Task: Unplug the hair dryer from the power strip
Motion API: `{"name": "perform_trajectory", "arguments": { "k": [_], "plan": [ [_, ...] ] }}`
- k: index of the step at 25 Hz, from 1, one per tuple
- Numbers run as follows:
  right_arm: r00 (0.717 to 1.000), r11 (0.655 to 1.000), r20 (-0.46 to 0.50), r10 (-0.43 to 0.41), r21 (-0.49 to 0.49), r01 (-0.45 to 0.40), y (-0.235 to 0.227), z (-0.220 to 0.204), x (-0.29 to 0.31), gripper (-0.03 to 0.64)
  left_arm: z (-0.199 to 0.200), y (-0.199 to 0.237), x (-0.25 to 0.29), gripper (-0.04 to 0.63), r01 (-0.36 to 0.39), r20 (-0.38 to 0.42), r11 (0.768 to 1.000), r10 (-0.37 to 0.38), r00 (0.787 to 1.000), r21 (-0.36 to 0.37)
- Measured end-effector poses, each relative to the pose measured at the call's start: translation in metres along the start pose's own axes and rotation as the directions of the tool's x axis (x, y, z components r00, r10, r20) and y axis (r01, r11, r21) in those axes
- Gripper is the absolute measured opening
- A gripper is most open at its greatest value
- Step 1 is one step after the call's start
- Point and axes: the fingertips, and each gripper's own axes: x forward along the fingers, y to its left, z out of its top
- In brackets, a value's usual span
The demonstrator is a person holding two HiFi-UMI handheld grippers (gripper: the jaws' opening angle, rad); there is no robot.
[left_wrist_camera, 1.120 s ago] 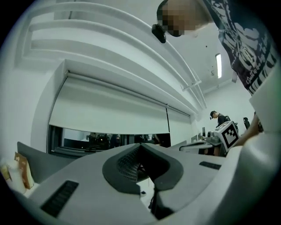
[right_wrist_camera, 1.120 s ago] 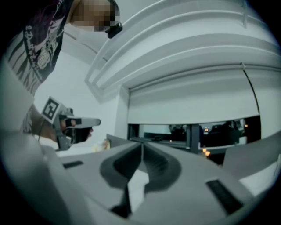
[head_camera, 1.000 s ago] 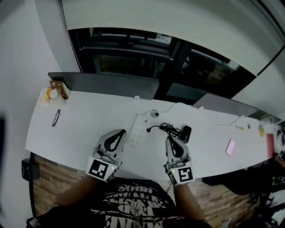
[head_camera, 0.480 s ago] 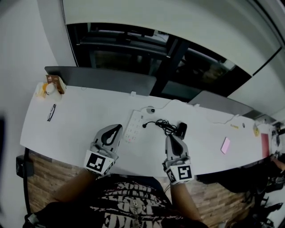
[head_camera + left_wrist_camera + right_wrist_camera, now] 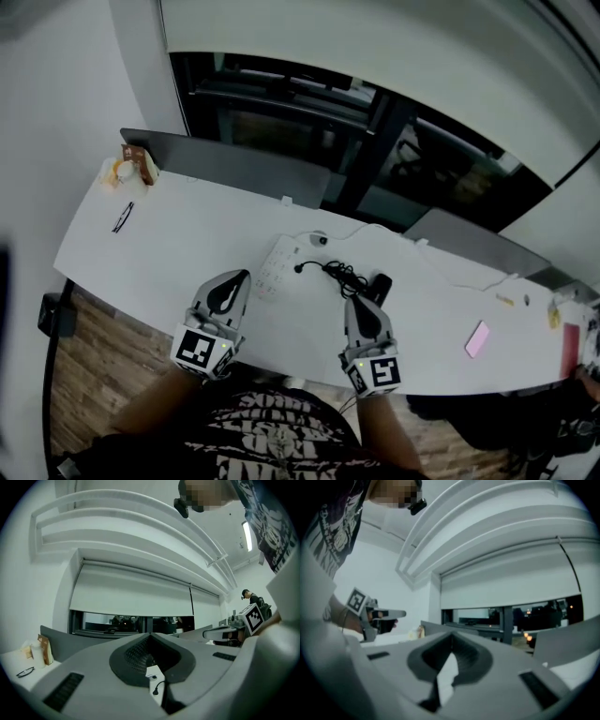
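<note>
A white power strip [image 5: 272, 265] lies mid-table, and a black plug [image 5: 300, 269] lies on the table just right of it. From the plug, a tangled black cord [image 5: 340, 275] leads to the black hair dryer [image 5: 378, 287]. My left gripper [image 5: 238, 278] is shut and empty, hovering just short of the strip's near left side. In the left gripper view [image 5: 150, 637] the strip [image 5: 152, 671] and the plug [image 5: 156, 693] show through the gap under the jaws. My right gripper [image 5: 353, 300] is shut and empty, close in front of the dryer. Only white table shows past it in the right gripper view [image 5: 451, 637].
Glasses [image 5: 123, 217] and a snack box with a cup [image 5: 133, 167] sit at the table's far left. A pink note [image 5: 477, 339] lies at the right. A grey partition [image 5: 234, 164] runs along the back, and a white cable [image 5: 412, 240] trails rightward behind the dryer.
The head view has swung, so the table sits differently in frame. Both grippers have drifted a little over the table near its front edge. Their jaws stay shut.
</note>
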Motion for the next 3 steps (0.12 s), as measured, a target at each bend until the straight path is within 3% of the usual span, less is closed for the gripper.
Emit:
{"name": "perform_trajectory", "arguments": {
  "k": [3],
  "plan": [
    [1.0,1.0,0.002,0.013,0.025,-0.013,-0.0104,-0.0053,-0.0104,0.035,-0.0022,-0.0135,-0.0128,0.026,-0.029,-0.015,0.999,0.029,0.999,0.025]
  ]
}}
